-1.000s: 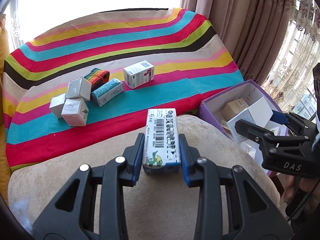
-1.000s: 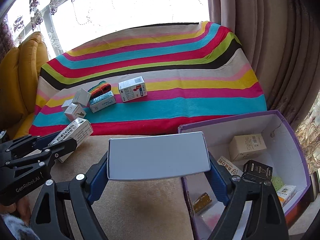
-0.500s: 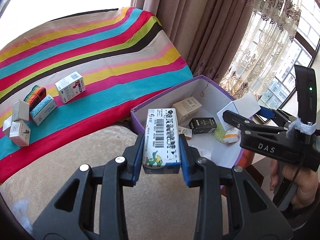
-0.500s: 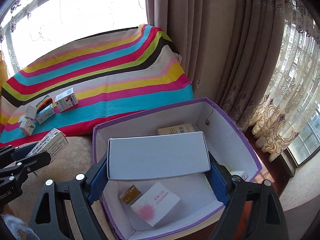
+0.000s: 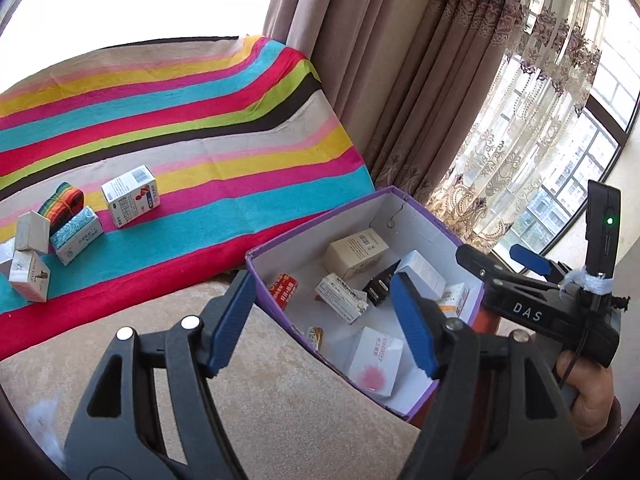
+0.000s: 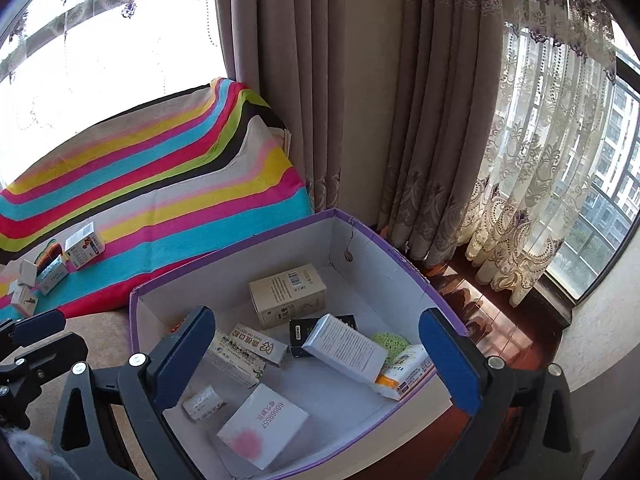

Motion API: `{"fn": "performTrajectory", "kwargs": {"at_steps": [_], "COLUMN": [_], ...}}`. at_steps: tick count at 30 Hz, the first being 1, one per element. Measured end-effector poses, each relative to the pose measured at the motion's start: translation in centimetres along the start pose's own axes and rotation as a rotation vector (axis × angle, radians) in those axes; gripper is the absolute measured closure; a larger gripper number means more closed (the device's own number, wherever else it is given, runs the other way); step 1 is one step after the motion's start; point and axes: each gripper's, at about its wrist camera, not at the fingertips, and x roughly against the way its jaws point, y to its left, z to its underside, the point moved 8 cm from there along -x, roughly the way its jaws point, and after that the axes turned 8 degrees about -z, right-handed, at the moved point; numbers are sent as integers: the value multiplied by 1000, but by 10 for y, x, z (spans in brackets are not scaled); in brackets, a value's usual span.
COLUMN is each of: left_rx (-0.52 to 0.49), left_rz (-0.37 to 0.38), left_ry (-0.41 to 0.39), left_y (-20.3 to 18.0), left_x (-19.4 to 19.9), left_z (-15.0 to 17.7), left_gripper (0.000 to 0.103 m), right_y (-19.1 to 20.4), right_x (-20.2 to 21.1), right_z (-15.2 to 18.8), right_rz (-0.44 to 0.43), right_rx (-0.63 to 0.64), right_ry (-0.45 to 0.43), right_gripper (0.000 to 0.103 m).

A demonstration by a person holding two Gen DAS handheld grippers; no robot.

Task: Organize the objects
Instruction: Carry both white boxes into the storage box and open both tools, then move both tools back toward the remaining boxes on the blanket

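Observation:
A purple box (image 5: 280, 250) with white inside walls (image 6: 384, 264) holds several small cartons. The barcode carton (image 5: 340, 298) lies in it, also seen in the right wrist view (image 6: 244, 350). The white flat box (image 6: 344, 348) rests tilted on other cartons, also in the left wrist view (image 5: 424, 274). My left gripper (image 5: 324, 324) is open and empty over the purple box's near left part. My right gripper (image 6: 316, 354) is open and empty above the purple box. Several small cartons (image 5: 130, 196) stand on the striped cloth (image 5: 192, 120).
A beige cushion (image 5: 260, 400) lies under the left gripper beside the purple box. Curtains (image 6: 440, 120) and a window hang behind the purple box. A rolled striped band (image 5: 62, 200) lies among the cartons on the cloth. The right gripper's body (image 5: 540, 308) shows at the left view's right.
Both grippers opened. The barcode carton left the left gripper and the white flat box left the right gripper; both now lie in the purple box.

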Motion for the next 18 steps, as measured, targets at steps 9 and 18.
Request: {"fn": "performTrajectory", "kwargs": {"at_steps": [9,18], "left_rx": [-60,16], "left_rz": [-193,-273], "left_ry": [-97,-91], "left_y": [61,129], "left_x": [29,49], "left_z": [-18,-10], "left_gripper": [20,19], "right_y": [21,65], "right_x": [1,6], "right_z": [-4,-12], "right_rz": [-80,-45], "right_rx": [1,128], "right_ry": [-15,-34], "right_gripper": [0,0]}}
